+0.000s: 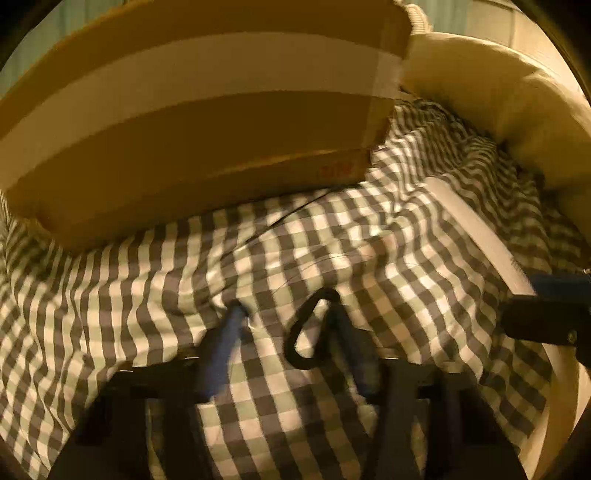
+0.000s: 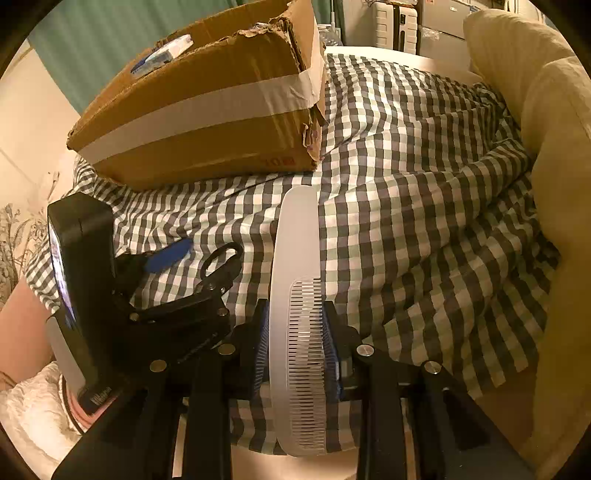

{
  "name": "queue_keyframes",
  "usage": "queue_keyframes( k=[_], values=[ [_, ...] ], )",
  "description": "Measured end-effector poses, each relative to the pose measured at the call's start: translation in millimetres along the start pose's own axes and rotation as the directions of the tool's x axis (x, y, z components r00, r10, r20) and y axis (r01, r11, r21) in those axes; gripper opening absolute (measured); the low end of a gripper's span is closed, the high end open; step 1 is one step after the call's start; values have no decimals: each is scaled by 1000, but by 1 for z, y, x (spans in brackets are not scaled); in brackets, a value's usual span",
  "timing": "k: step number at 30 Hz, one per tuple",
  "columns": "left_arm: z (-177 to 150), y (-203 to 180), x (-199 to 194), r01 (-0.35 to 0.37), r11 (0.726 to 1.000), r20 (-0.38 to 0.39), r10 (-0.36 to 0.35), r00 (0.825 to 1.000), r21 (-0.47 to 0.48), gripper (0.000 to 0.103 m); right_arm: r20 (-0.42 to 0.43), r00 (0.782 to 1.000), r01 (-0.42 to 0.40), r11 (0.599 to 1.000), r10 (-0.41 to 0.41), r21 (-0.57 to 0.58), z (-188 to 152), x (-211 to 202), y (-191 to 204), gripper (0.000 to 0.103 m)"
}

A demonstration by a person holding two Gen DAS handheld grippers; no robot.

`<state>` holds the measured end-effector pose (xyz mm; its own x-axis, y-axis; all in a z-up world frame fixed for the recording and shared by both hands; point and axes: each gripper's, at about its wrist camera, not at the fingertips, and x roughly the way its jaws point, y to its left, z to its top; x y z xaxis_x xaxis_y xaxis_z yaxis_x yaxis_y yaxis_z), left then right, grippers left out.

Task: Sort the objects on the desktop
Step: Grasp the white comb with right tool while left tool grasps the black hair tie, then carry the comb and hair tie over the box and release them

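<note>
Nearest in the right wrist view, the right gripper (image 2: 295, 354) is clamped on a white comb (image 2: 295, 332), its blue-padded fingers (image 2: 261, 343) pressing the toothed half from both sides while the plain handle end reaches forward over the checked cloth (image 2: 424, 206). Just to the left of it the left gripper (image 2: 207, 258) stands low over the same cloth, with a black loop (image 2: 218, 258), like a hair tie, at its tips; a pale sleeve (image 2: 33, 402) shows at the lower left edge. In the left wrist view the left gripper (image 1: 286, 317) has its fingers (image 1: 225, 343) drawn fairly narrow, one tip pushed into a fold of the cloth (image 1: 147, 280) and the other lying within the black loop (image 1: 312, 328); whether the pads actually pinch the loop I cannot tell, as the picture is blurred there. At the right edge of that view the comb (image 1: 476, 232) slants across, held by the dark body of the other gripper. Beyond both tools a torn cardboard box (image 2: 207, 122), banded with pale tape, sits on the cloth and blocks the way ahead; some blue and white items lie inside it. To the right a cream cushion (image 2: 554, 155) borders the cloth, and pale suitcases (image 2: 397, 26) stand farthest back.
</note>
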<state>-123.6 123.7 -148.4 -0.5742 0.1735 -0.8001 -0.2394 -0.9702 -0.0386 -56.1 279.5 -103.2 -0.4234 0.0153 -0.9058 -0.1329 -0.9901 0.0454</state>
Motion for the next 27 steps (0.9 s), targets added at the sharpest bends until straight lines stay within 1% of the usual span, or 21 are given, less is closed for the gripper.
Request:
queue_keyframes(
  k=[1, 3, 6, 11, 17, 21, 27],
  values=[
    [-1, -1, -2, -31, 1000, 11, 31, 999, 4, 26, 1, 1000, -2, 1000, 2, 1, -1, -1, 0, 26],
    [-4, 5, -5, -39, 999, 22, 39, 999, -23, 13, 4, 1000, -4, 1000, 4, 4, -3, -3, 0, 26],
    [-9, 11, -11, -12, 998, 19, 13, 1000, -64, 7, 6, 1000, -7, 1000, 7, 9, -5, -4, -3, 26],
    [-19, 17, -31, 10, 996, 34, -7, 999, -84, 6, 15, 1000, -9, 1000, 9, 17, -10, -11, -7, 26],
    [-25, 26, -66, 35, 993, 75, -27, 997, -113, 6, 54, 999, -9, 1000, 10, -21, -18, -29, 6, 26],
    [-14, 35, -85, 42, 991, 104, -29, 994, -124, 6, 73, 997, -21, 999, 24, -44, -23, -41, 17, 26],
    [2, 43, -122, 33, 993, 150, -16, 989, -110, 6, 123, 991, -35, 996, 45, -83, -20, -65, 38, 26]
  ],
)
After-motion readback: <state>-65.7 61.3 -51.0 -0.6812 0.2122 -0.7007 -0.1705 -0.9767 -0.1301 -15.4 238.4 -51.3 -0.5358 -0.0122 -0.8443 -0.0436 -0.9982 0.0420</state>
